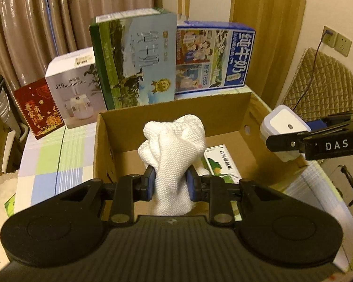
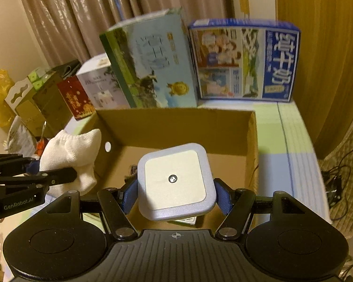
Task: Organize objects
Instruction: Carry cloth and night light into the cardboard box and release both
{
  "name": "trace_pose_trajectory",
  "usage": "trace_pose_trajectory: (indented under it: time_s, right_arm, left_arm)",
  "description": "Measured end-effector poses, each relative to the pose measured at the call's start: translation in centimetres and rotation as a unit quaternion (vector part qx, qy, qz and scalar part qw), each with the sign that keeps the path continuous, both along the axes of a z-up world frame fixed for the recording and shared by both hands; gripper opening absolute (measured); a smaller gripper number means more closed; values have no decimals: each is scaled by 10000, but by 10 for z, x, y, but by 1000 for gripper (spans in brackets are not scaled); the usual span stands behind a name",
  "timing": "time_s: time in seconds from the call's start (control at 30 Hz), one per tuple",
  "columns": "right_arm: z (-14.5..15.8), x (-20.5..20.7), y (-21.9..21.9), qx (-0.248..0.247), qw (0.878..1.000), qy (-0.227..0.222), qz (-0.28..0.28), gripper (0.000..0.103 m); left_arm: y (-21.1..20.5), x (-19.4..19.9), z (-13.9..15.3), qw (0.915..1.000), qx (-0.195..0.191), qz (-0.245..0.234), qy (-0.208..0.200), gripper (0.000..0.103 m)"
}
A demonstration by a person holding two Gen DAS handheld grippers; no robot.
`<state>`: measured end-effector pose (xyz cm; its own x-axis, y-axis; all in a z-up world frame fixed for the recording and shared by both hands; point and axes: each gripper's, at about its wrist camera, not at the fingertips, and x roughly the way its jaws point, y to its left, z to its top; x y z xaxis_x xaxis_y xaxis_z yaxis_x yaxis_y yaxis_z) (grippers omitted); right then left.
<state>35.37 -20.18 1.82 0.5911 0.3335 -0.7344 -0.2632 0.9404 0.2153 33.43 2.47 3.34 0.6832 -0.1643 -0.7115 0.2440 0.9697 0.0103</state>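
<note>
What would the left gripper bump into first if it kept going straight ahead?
Probably the inside of the cardboard box: the left gripper, holding the white cloth, points down into it. Depth is hard to judge.

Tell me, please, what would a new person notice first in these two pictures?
First, the bunched white cloth pinched in the left gripper over the open cardboard box. Next, the square white device clamped in the right gripper above the same box. Behind the box stand two big milk cartons.

Beige pleated curtains (image 1: 35, 18) behind, wooden door (image 1: 268, 35) at right, cream wall with sockets (image 1: 336, 40), warm dim light
</note>
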Motion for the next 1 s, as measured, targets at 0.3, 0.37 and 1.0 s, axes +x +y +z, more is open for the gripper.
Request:
trace_pose_trajectory:
  time_s: [0.3,0.37,1.0]
  right_arm:
    - [-27,20,-3,268,9993,233,-71,65]
    - [-29,24,-6,486,9985,225,-112,76]
    - [31,-75,-25,598,9967,-483,-259,86]
  left_arm:
    - [-2,28,-26,9999,45,-42,142,24]
    - [-4,31,-30,9999,61,18,129,28]
    - [23,-51,6,9975,-430,408,-395,49]
